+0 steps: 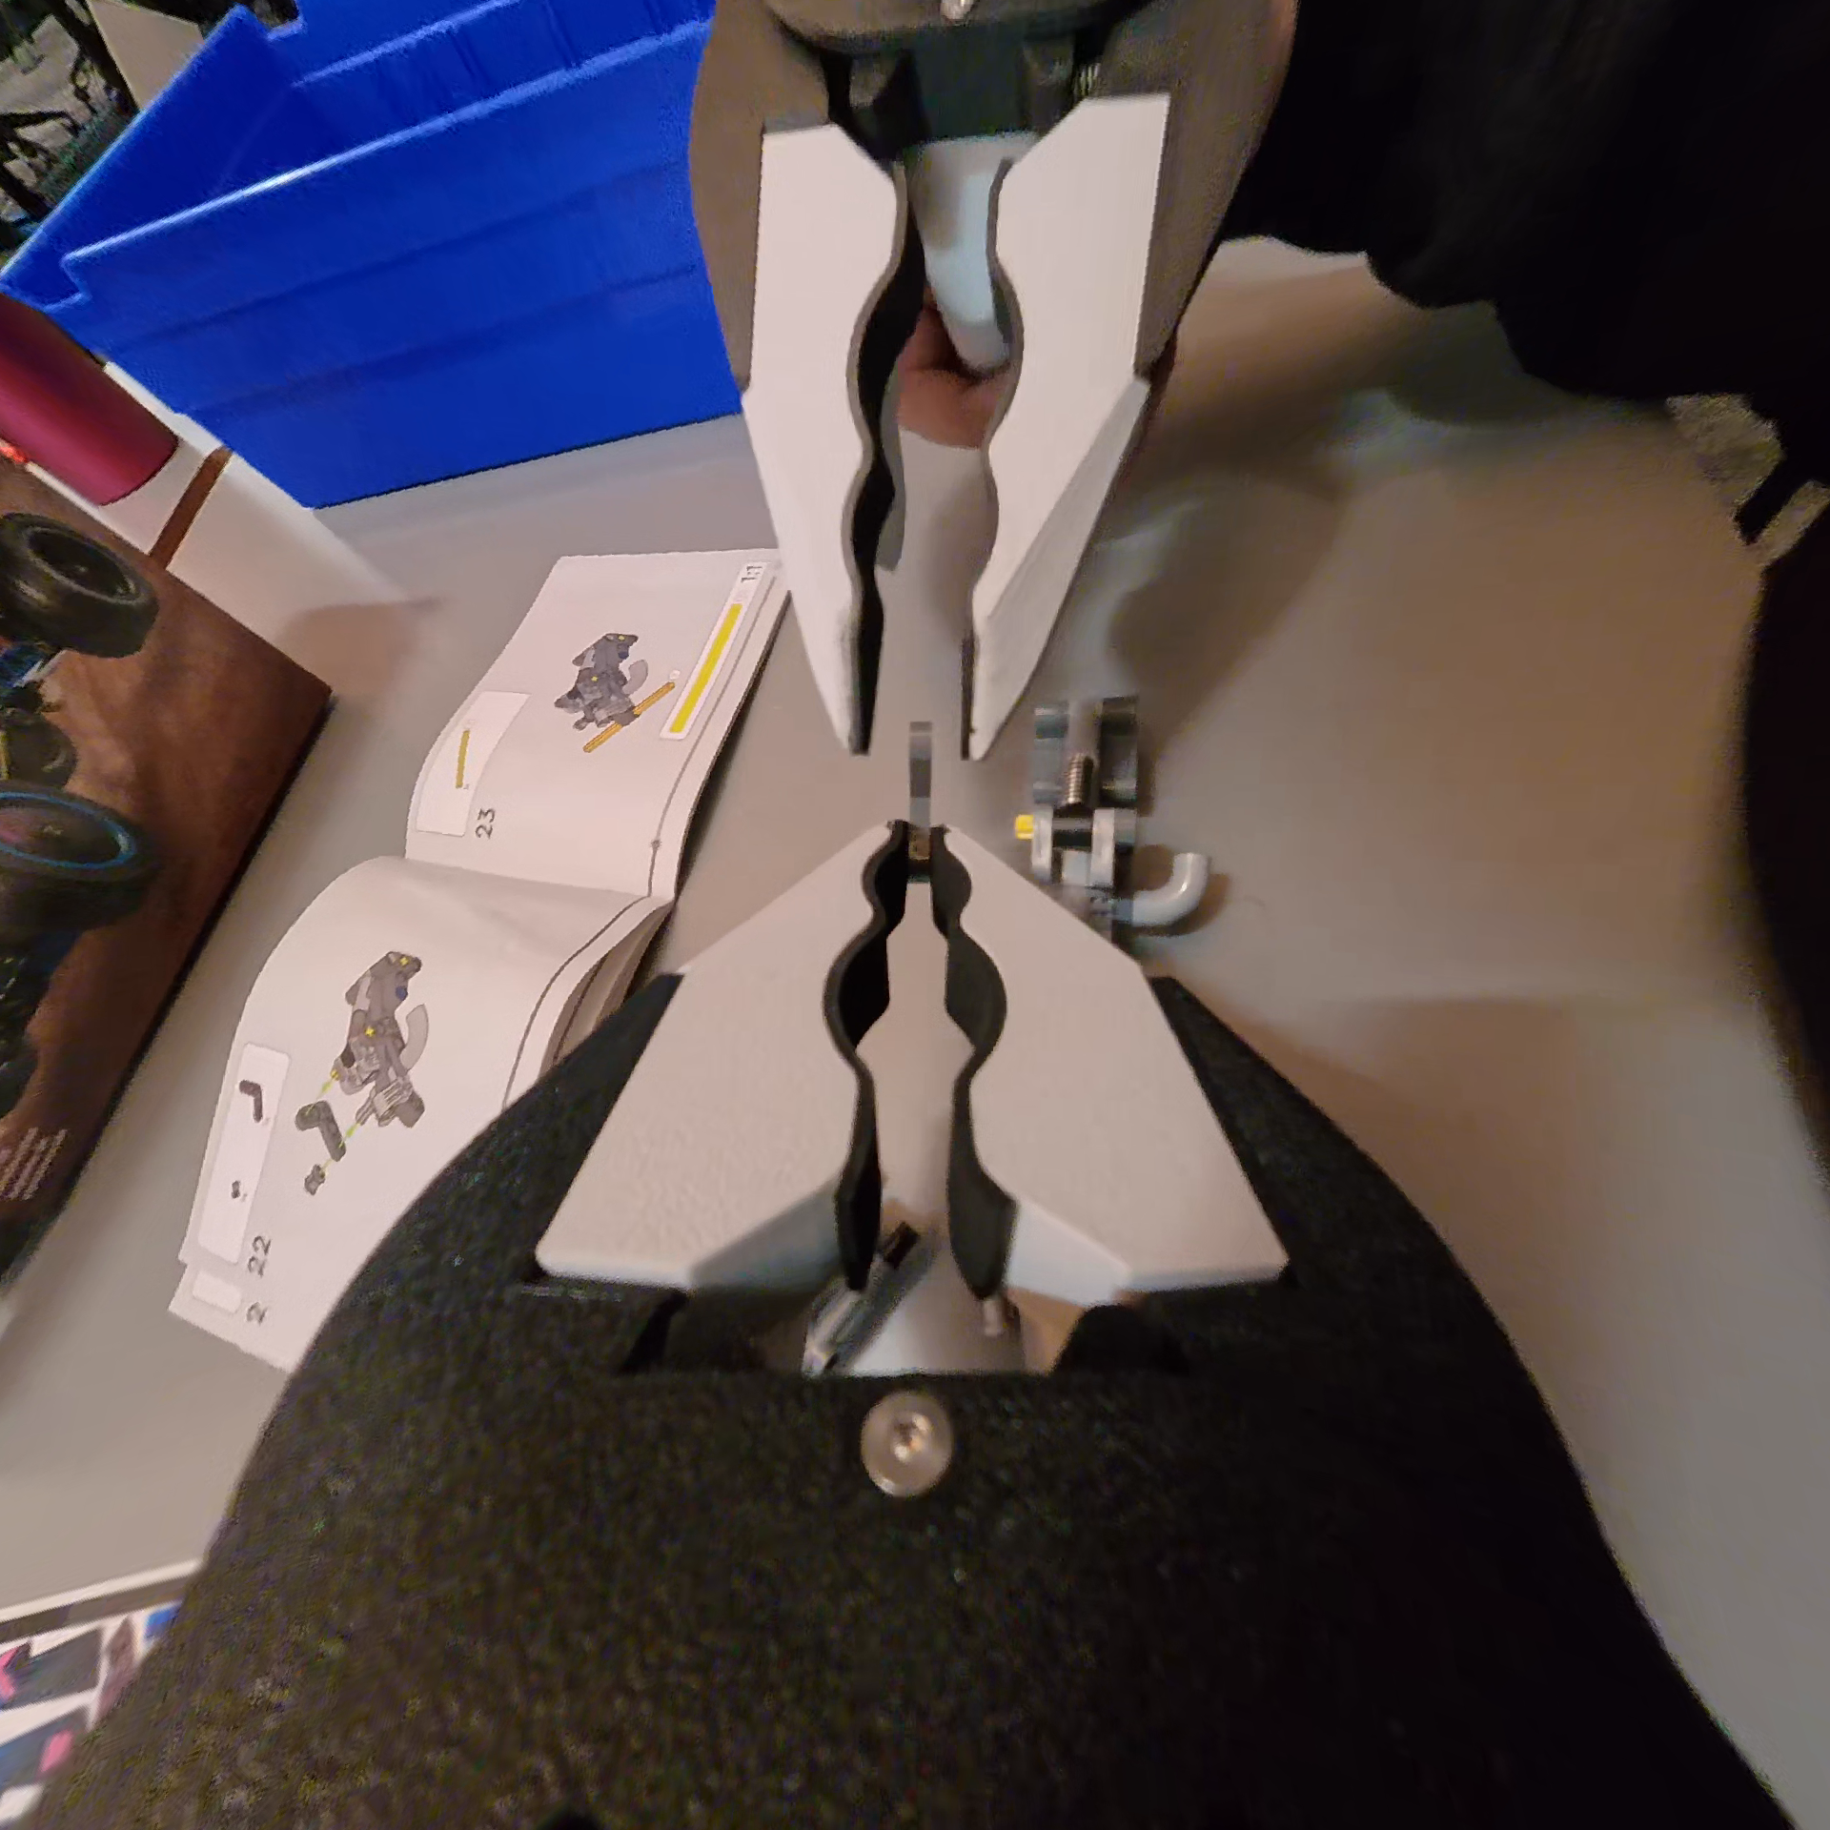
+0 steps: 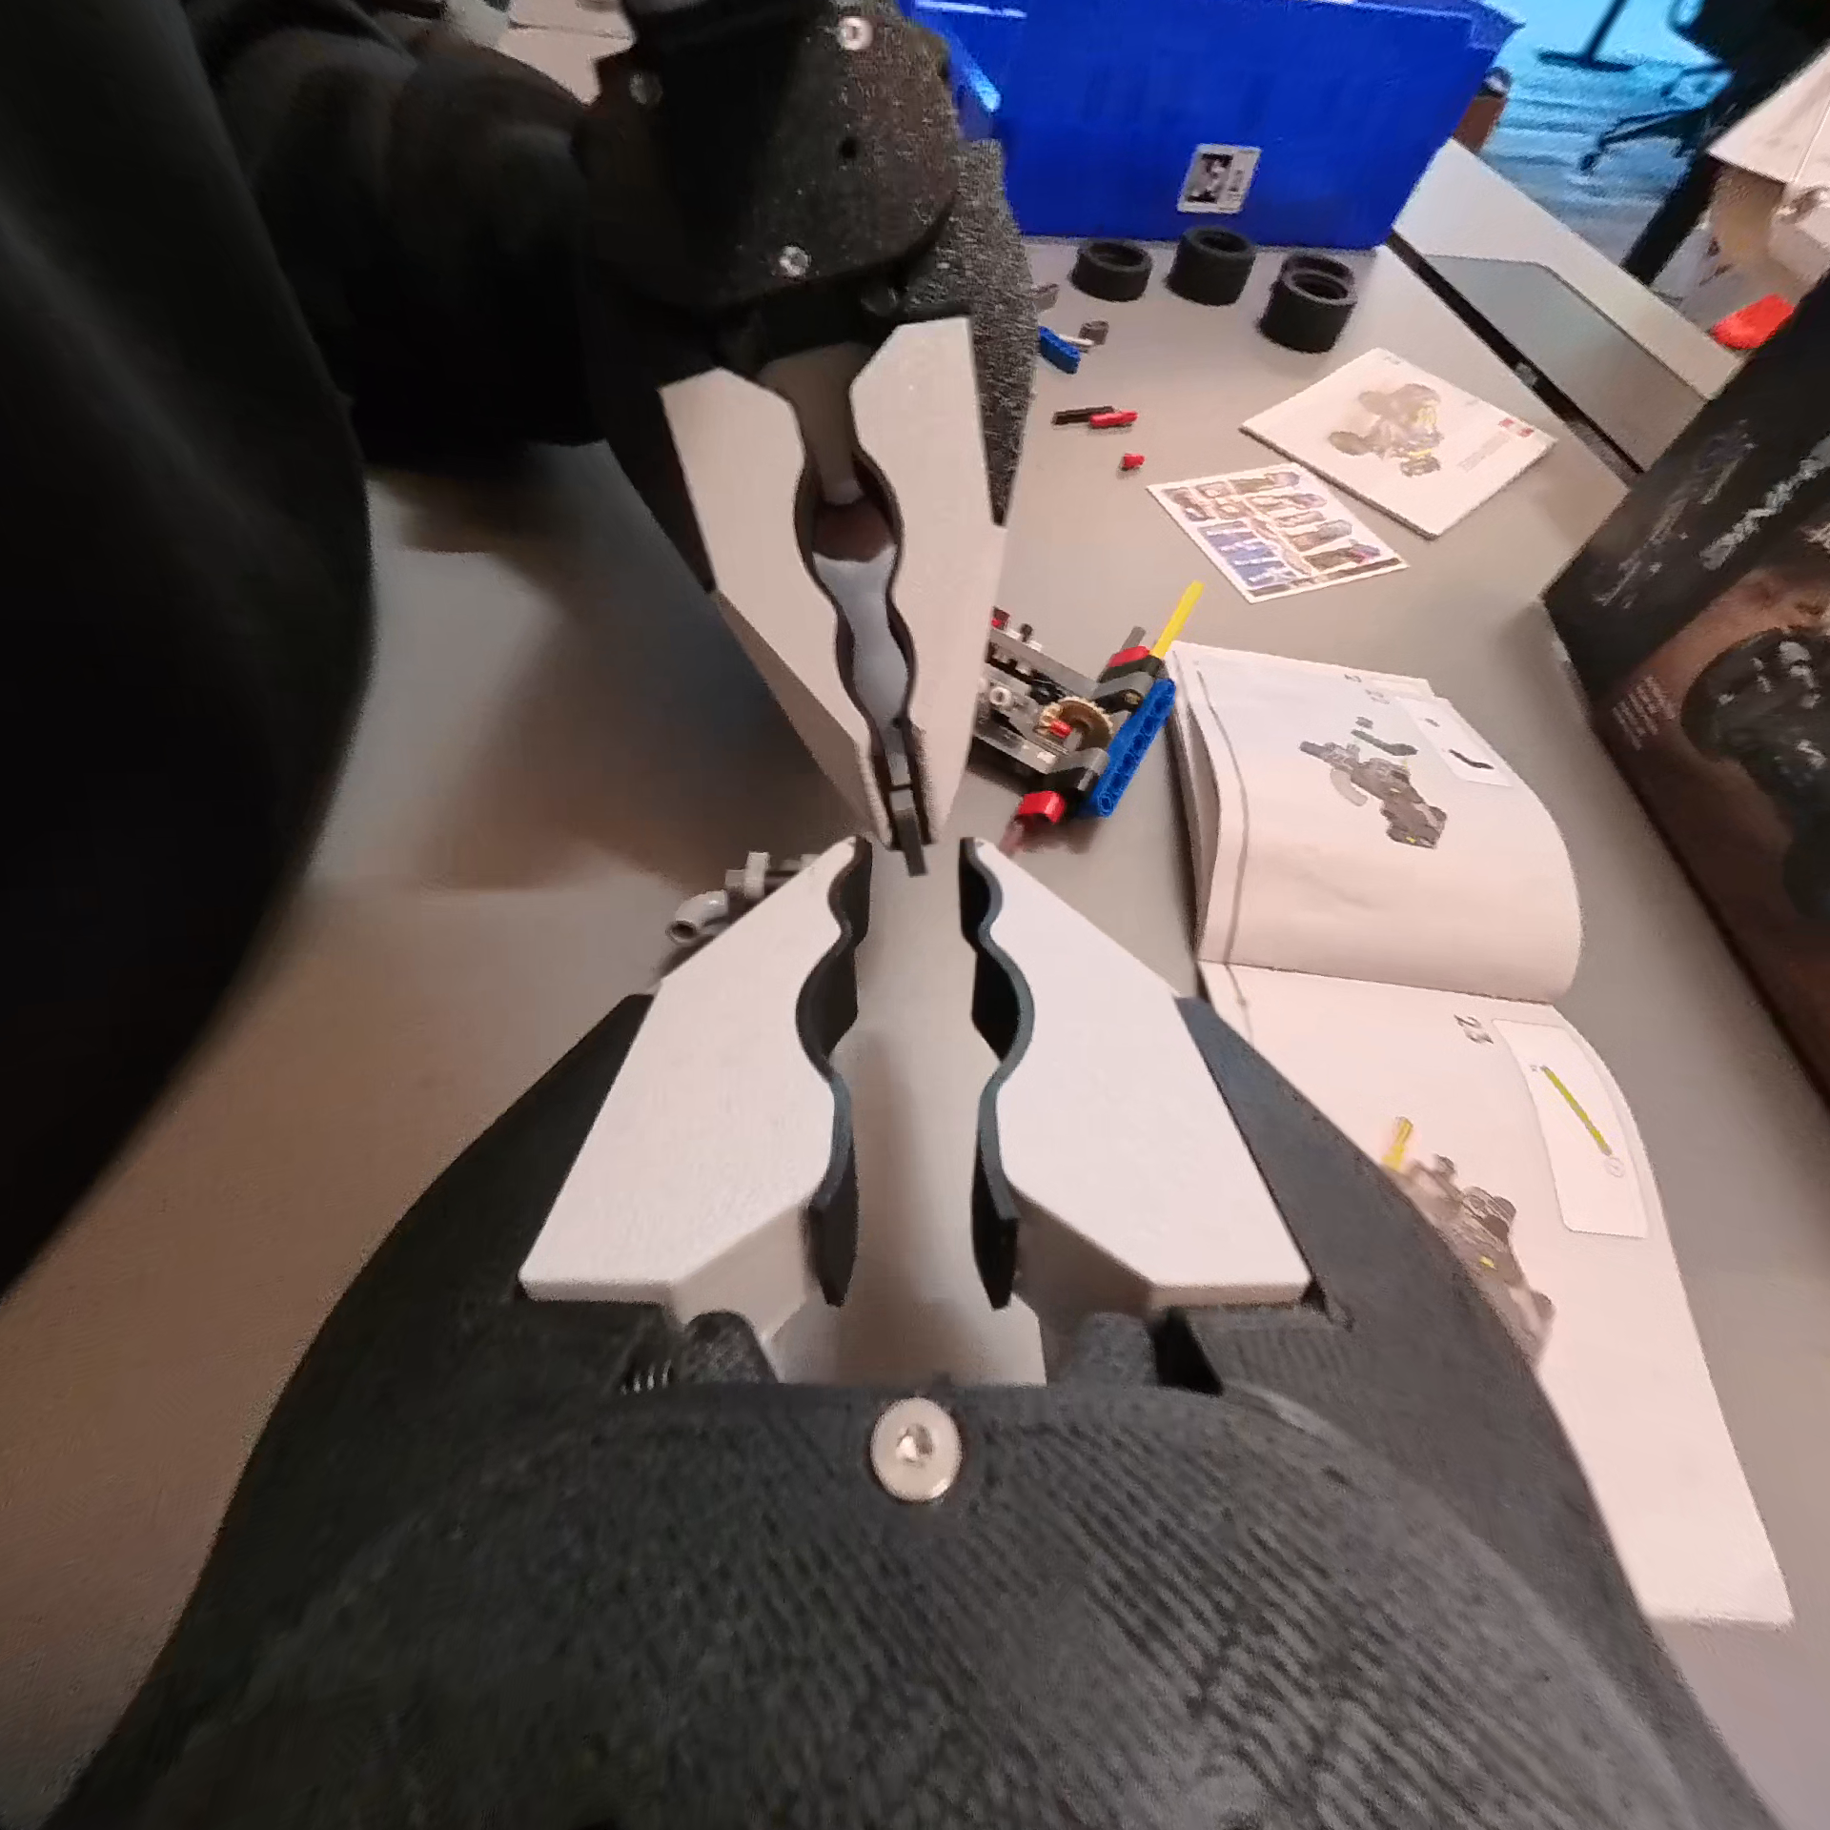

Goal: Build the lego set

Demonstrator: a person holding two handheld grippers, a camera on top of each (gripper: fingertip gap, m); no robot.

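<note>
My left gripper is shut on a thin dark grey lego piece that sticks out past its tips. My right gripper faces it tip to tip, open, with the piece's free end at the gap between its fingertips. The right wrist view shows the same: my right gripper is open and the left gripper holds the piece just above it. A small grey sub-assembly with a bent tube lies on the table beside the tips. A larger assembly with a blue beam and a yellow axle lies beyond.
An open instruction booklet lies beside the grippers. Blue bins stand at the back. The set's box stands at the right edge. Three black tyres, loose red pieces, a sticker sheet and a leaflet lie farther off. Only a small space, under 4 cm, lies between the two pairs of fingers.
</note>
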